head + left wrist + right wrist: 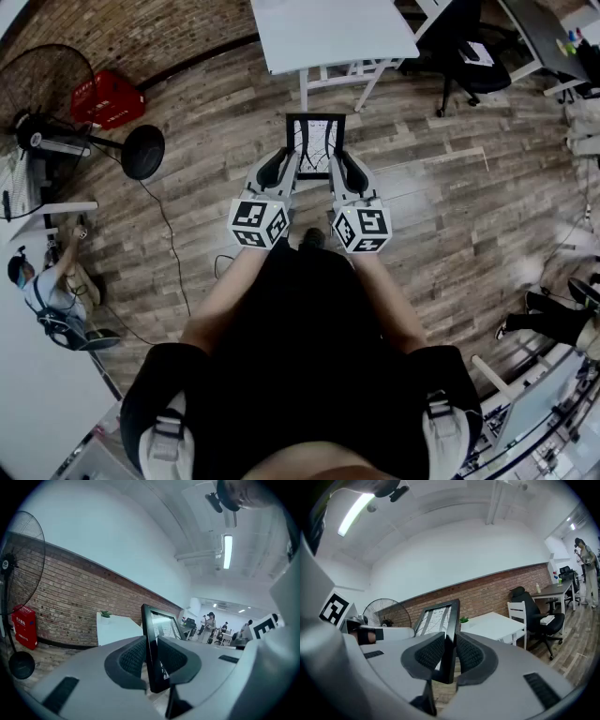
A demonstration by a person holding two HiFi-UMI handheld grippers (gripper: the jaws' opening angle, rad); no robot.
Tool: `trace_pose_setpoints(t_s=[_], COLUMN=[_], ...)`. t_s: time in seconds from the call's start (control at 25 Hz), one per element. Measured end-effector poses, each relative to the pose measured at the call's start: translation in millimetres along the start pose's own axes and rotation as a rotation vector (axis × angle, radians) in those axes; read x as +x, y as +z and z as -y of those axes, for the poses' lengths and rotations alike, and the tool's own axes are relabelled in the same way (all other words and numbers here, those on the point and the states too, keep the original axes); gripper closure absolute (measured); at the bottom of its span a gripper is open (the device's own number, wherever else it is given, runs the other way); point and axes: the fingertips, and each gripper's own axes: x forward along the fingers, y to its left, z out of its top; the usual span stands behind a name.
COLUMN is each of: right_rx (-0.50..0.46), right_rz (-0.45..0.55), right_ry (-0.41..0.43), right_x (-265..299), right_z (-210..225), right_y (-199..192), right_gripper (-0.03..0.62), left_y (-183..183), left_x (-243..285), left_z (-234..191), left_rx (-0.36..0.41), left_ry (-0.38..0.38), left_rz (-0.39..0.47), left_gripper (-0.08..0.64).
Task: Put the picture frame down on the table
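The picture frame [316, 141] is clamped at its left edge by the left tongs [285, 165] and at its right edge by the right tongs [344, 167]. It is held above the wooden floor [441, 216], short of the white bench [328, 37].

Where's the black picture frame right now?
Head view, centre: black picture frame over the wood floor, sides clamped by left gripper and right gripper, short of the white table.
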Motion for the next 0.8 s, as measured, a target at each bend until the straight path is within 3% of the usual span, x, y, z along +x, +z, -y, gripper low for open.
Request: trace_pose_setpoints(t_s=[0.8], right_rx=[-0.005], right_rz=[-0.011], right_ry=[-0.014], right_x=[1], right_z=[-9], right_y=[-1], right_gripper=[0.515], left_y=[3], left_x=[-6], left_z=[-5], left_rx=[-0.012], left_ry=[0.001], left_rz=[0.000], left_gripper=[0.479])
